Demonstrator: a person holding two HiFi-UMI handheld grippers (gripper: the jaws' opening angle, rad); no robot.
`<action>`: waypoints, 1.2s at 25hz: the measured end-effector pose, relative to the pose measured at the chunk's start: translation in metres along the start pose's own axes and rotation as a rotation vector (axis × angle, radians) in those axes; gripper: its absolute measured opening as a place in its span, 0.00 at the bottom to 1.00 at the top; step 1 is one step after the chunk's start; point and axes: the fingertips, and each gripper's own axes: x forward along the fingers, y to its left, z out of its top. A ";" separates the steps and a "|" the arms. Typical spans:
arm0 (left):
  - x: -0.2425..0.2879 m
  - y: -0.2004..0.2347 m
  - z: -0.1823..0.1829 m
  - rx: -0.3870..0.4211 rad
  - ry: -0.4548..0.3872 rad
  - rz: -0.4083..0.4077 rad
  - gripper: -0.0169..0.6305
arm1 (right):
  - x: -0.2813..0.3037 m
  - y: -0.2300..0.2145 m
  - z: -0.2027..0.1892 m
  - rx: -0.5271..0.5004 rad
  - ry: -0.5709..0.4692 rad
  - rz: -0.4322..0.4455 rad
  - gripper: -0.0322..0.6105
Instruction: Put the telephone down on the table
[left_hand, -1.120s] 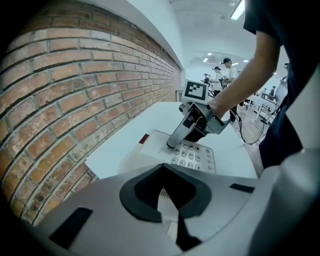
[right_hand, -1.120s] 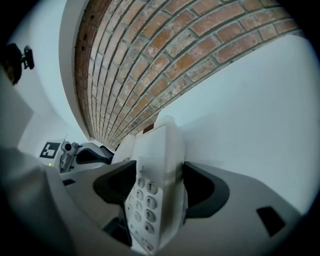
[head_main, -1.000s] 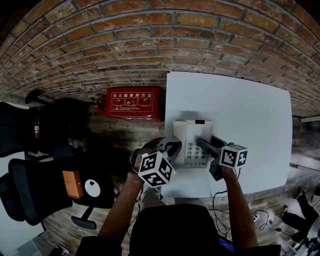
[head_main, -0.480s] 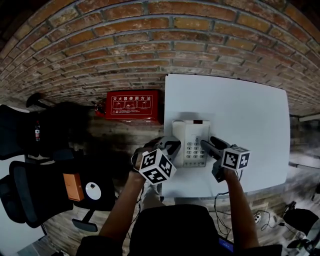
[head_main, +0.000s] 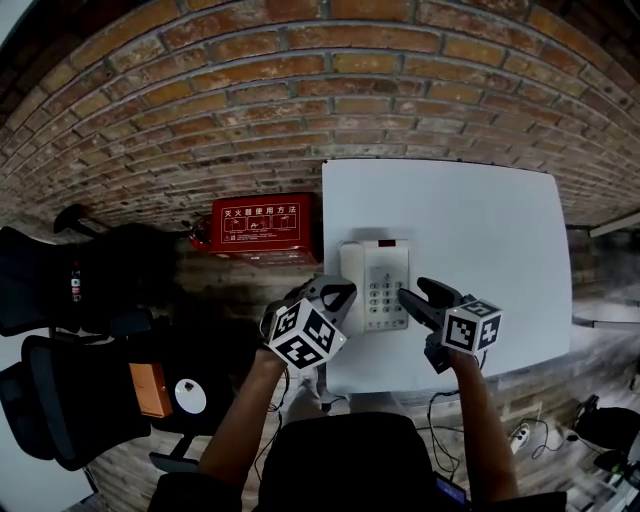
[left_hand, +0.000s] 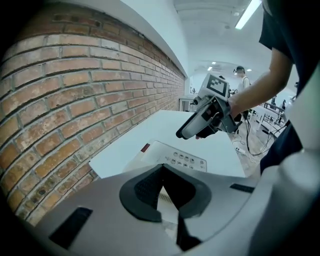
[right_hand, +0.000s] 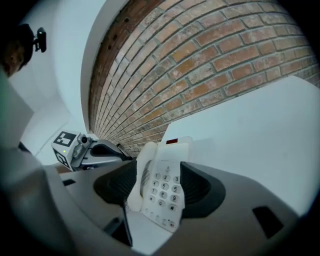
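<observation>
A white push-button telephone (head_main: 375, 285) lies flat on the white table (head_main: 470, 230), with its handset in the cradle on its left side. My left gripper (head_main: 338, 292) hovers at the phone's near left corner, shut and holding nothing. My right gripper (head_main: 408, 292) hangs by the phone's right edge, jaws apart and clear of it. The right gripper view looks between its own jaws at the telephone (right_hand: 162, 187), with the left gripper (right_hand: 100, 150) beyond it. In the left gripper view the telephone (left_hand: 175, 157) sits just past the shut jaws, with the right gripper (left_hand: 182, 134) above it.
A brick wall (head_main: 250, 90) runs along the table's far side. A red box (head_main: 262, 210) stands on the floor to the left of the table. Black office chairs (head_main: 60, 380) crowd the left. Cables and a power strip (head_main: 520, 432) lie below the table's near edge.
Both grippers have risen and drawn back from the telephone, the right one more. Its tip was over the keypad and is now at the phone's right edge. The phone stays put.
</observation>
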 end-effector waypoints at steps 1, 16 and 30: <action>-0.005 -0.001 0.001 -0.008 -0.010 0.002 0.04 | -0.003 0.006 0.001 -0.005 -0.009 0.005 0.48; -0.083 -0.022 0.034 -0.072 -0.206 0.002 0.04 | -0.048 0.112 0.032 -0.161 -0.190 0.013 0.30; -0.161 -0.044 0.074 -0.020 -0.396 0.075 0.04 | -0.094 0.197 0.040 -0.264 -0.357 -0.015 0.10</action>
